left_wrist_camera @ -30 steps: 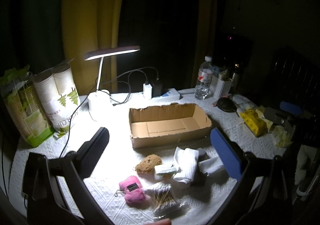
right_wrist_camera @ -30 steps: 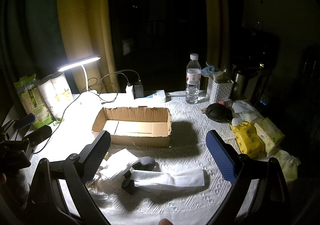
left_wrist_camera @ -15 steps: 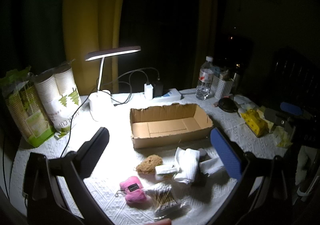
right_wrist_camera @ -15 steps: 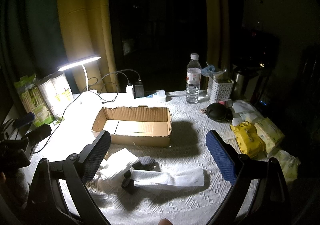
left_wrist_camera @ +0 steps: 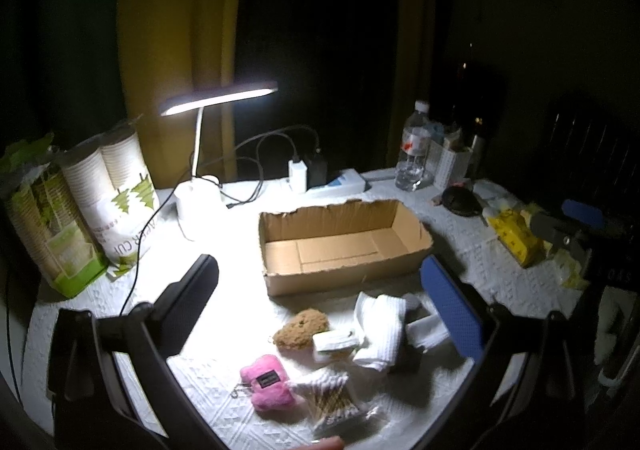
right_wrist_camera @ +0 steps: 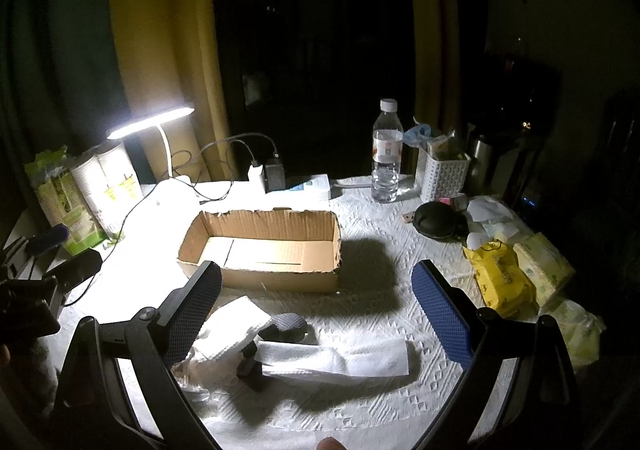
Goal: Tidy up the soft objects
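An empty cardboard box (left_wrist_camera: 340, 246) (right_wrist_camera: 264, 246) sits mid-table. In front of it, in the left wrist view, lie a brown sponge (left_wrist_camera: 302, 330), a pink plush (left_wrist_camera: 268, 384), a packet of cotton swabs (left_wrist_camera: 332, 400), a small white packet (left_wrist_camera: 334, 342) and a folded white towel (left_wrist_camera: 380, 326). The right wrist view shows the white towel (right_wrist_camera: 232, 330), a long white cloth (right_wrist_camera: 336, 360) and a dark soft item (right_wrist_camera: 288, 324). My left gripper (left_wrist_camera: 320, 314) is open and empty above the pile. My right gripper (right_wrist_camera: 316, 310) is open and empty above the cloths.
A lit desk lamp (left_wrist_camera: 200, 153), paper cup sleeves (left_wrist_camera: 108, 189), a power strip with chargers (left_wrist_camera: 316, 177), a water bottle (right_wrist_camera: 386, 157), a white basket (right_wrist_camera: 442, 173), a black round case (right_wrist_camera: 436, 221) and yellow wipe packs (right_wrist_camera: 500, 278) stand around the table.
The left wrist view has shifted slightly toward the table. The right gripper has not moved. Nothing was grasped.
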Demonstrator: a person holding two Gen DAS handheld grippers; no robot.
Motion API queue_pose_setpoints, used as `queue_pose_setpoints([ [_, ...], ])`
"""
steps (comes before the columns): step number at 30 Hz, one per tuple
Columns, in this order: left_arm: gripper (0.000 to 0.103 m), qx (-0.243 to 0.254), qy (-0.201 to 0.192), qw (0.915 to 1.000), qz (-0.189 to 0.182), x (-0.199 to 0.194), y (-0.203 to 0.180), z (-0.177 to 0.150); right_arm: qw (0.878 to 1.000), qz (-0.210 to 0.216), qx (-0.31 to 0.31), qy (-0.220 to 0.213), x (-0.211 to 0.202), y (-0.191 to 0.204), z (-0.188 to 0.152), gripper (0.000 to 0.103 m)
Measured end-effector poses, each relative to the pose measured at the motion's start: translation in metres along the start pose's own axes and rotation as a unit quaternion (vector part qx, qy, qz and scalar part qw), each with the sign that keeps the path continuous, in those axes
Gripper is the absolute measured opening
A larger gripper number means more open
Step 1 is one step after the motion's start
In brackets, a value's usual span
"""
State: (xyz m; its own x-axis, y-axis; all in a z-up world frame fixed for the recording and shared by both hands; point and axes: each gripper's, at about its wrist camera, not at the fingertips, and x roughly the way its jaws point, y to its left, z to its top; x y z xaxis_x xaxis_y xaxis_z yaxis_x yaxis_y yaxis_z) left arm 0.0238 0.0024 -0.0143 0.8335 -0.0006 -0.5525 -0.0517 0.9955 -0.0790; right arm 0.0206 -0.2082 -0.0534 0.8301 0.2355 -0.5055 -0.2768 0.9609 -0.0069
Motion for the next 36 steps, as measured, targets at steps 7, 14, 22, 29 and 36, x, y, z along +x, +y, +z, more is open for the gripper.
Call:
queue_pose_setpoints([
  [7,0.102,0.003,0.048,0.9988,-0.005,0.031,0.001,-0.02,0.999,-0.002,0.003,0.054,0.038,-0.014,-0.03,0.098],
  [14,0.102,0.018,0.093,0.9954,-0.016,0.061,-0.012,-0.044,0.994,0.001,0.017,0.105,0.071,-0.029,-0.06,0.098],
  [22,0.102,0.048,0.143,0.9879,-0.034,0.097,-0.04,-0.067,0.985,0.02,0.033,0.166,0.117,-0.037,-0.093,0.098],
  [29,0.101,0.08,0.153,0.9842,-0.039,0.114,-0.058,-0.07,0.977,0.055,0.041,0.201,0.142,-0.035,-0.114,0.098],
  [36,0.101,0.118,0.168,0.9781,-0.033,0.131,-0.076,-0.071,0.975,0.05,-0.019,0.216,0.154,-0.02,-0.13,0.066],
])
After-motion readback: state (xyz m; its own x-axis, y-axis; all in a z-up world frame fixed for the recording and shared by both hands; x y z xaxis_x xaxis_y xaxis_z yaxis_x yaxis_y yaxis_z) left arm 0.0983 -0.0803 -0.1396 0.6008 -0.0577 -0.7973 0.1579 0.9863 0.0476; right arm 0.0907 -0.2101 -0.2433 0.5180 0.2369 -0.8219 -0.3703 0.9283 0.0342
